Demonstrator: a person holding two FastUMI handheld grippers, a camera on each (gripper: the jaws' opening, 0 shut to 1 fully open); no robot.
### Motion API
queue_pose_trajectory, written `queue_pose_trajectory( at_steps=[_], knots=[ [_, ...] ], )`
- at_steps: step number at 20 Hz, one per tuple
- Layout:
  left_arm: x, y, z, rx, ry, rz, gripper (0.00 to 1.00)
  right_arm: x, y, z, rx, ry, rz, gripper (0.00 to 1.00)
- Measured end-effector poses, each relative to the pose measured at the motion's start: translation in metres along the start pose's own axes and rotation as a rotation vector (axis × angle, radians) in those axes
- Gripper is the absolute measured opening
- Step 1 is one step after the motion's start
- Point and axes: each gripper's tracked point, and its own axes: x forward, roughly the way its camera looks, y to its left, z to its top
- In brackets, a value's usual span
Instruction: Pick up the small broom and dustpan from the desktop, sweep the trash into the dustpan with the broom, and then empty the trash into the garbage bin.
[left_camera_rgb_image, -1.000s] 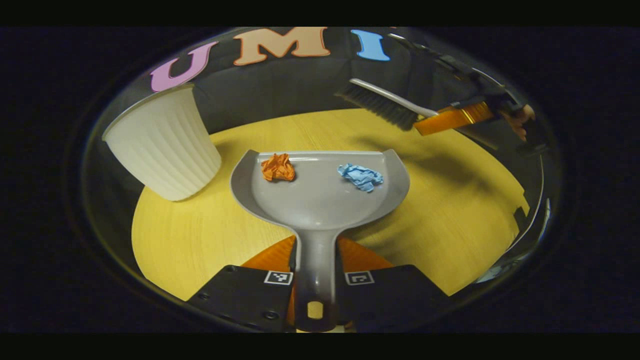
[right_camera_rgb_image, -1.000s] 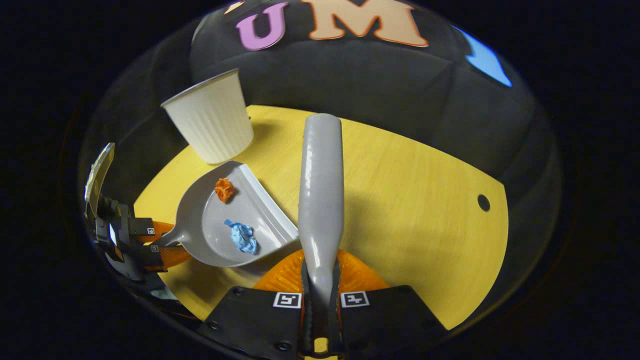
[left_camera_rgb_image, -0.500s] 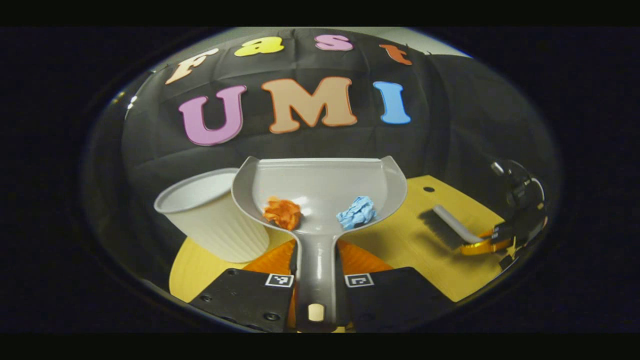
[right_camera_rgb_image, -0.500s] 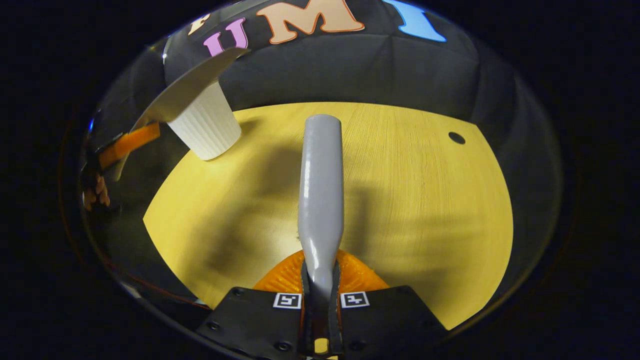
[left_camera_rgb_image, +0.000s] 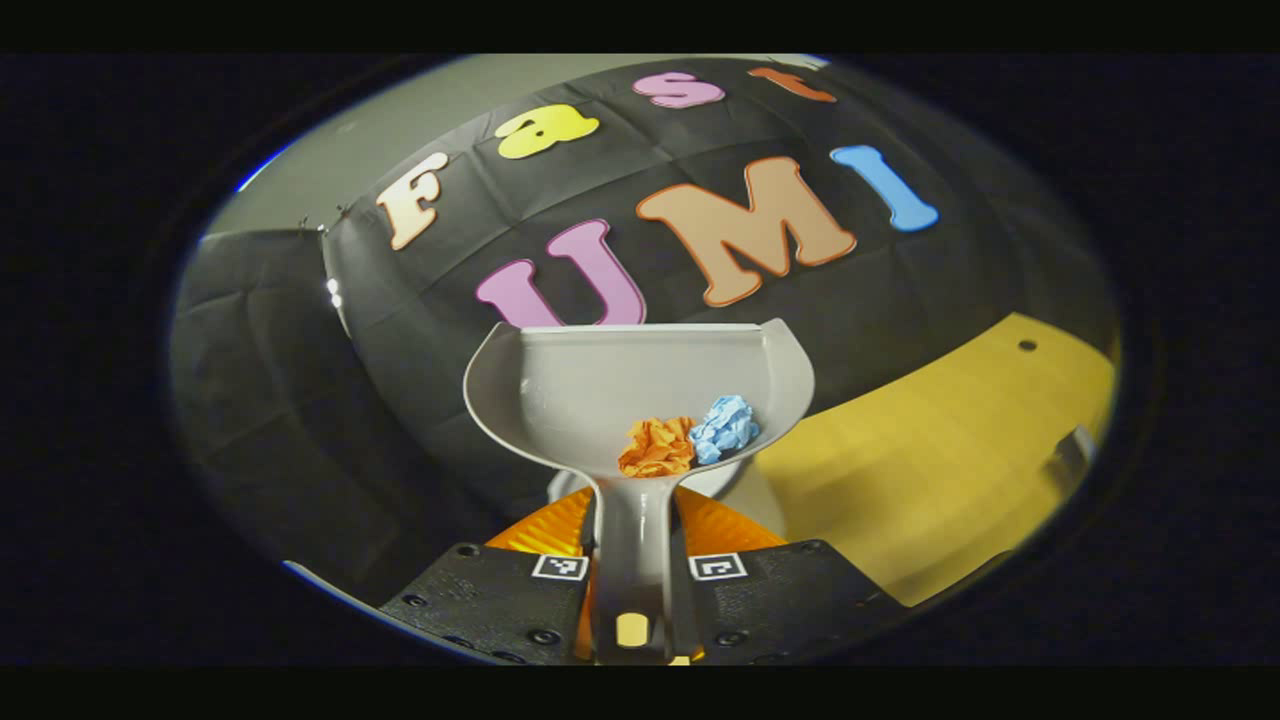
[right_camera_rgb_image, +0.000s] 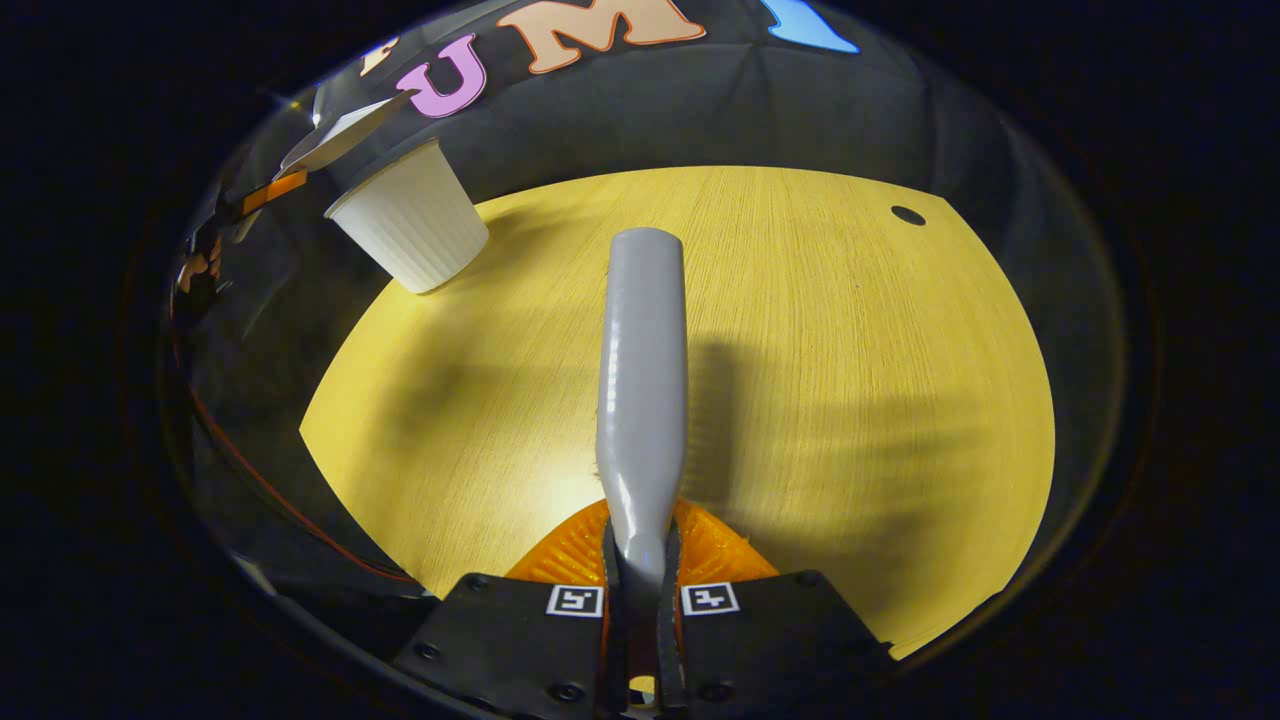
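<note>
on yellow desktop (right_camera_rgb_image: 800, 330): bin (right_camera_rgb_image: 410, 232) far-left; both grippers clamped, dustpan (left_camera_rgb_image: 640, 385) & broom (right_camera_rgb_image: 642, 370).

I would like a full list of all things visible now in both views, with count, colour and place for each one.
dustpan: one, grey, raised, held by its handle
paper balls: two, orange and blue, touching at the dustpan's back
broom: one, grey back, above the table
bin: one, white ribbed, at the table's far left edge
table: one, yellow wood, a small hole near its far right
left gripper: one, shut on the dustpan handle
right gripper: one, shut on the broom
</note>
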Motion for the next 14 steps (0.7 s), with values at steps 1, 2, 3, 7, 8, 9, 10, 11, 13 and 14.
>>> queue_pose_trajectory(
  at_steps=[1, 2, 3, 7, 8, 9, 10, 11, 13, 14],
  knots=[
    [-0.002, 0.002, -0.004, 0.048, 0.018, 0.023, 0.23, -0.001, 0.000, 0.000, -0.006, 0.006, -0.004, 0.14],
    [-0.004, 0.004, -0.006, 0.102, 0.045, 0.043, 0.22, -0.002, 0.000, 0.000, -0.012, 0.013, -0.006, 0.14],
    [-0.005, 0.005, -0.007, 0.157, 0.068, 0.060, 0.22, -0.002, 0.000, 0.000, -0.019, 0.017, -0.005, 0.14],
    [-0.002, 0.012, -0.016, 0.449, 0.103, 0.096, 0.22, -0.005, -0.002, 0.001, -0.041, 0.045, -0.004, 0.14],
    [-0.001, 0.015, -0.021, 0.527, 0.105, 0.103, 0.22, -0.007, -0.003, 0.002, -0.048, 0.052, -0.006, 0.14],
    [-0.001, 0.016, -0.025, 0.592, 0.108, 0.102, 0.22, -0.007, -0.004, 0.003, -0.055, 0.056, -0.008, 0.14],
    [-0.002, 0.017, -0.026, 0.641, 0.112, 0.096, 0.22, -0.008, -0.005, 0.003, -0.062, 0.059, -0.008, 0.14],
    [-0.003, 0.016, -0.027, 0.680, 0.120, 0.086, 0.22, -0.008, -0.006, 0.004, -0.067, 0.062, -0.008, 0.14],
    [-0.002, 0.016, -0.027, 0.770, 0.123, 0.079, 0.22, -0.009, -0.007, 0.005, -0.077, 0.066, -0.008, 0.14],
    [0.000, 0.016, -0.026, 0.824, 0.122, 0.081, 0.22, -0.009, -0.008, 0.005, -0.081, 0.069, -0.008, 0.14]
  ],
)
